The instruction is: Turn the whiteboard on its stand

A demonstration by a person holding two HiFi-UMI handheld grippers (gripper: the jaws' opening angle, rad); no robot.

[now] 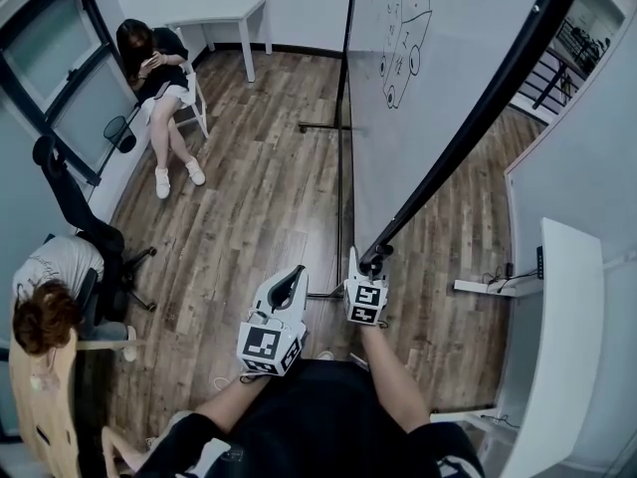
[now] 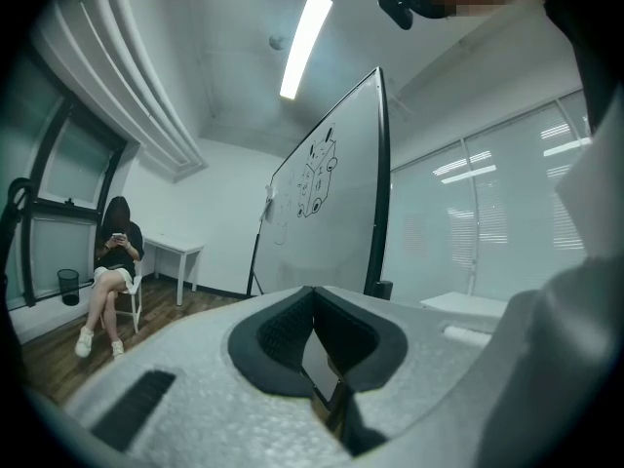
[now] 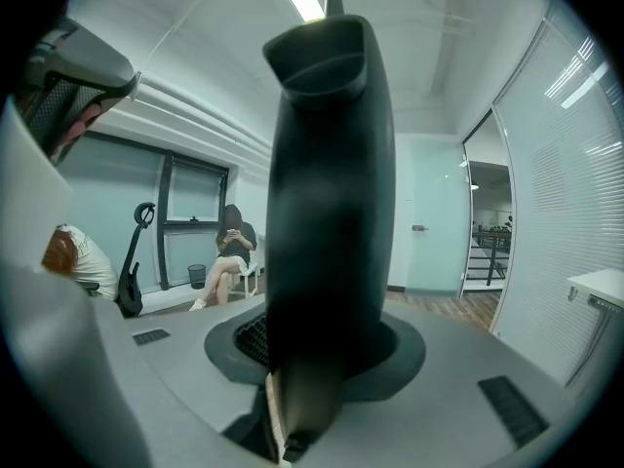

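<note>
While the right tool [image 1: 369, 263] clamps its black frame [image 1: 498, 88], the whiteboard [image 1: 428, 108] shows doodles [image 1: 403, 28]; the left tool [image 1: 292, 283] is closed, empty.

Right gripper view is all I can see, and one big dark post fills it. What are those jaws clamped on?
Observer: The head view shows that it is the black frame of the whiteboard. The right gripper grips it near its lower end.
Visitor: Is anything on the board?
Observer: Yes, a line drawing near its far end.
Visitor: And the other gripper?
Observer: The left gripper is off the board, with its jaws together on nothing.
</note>
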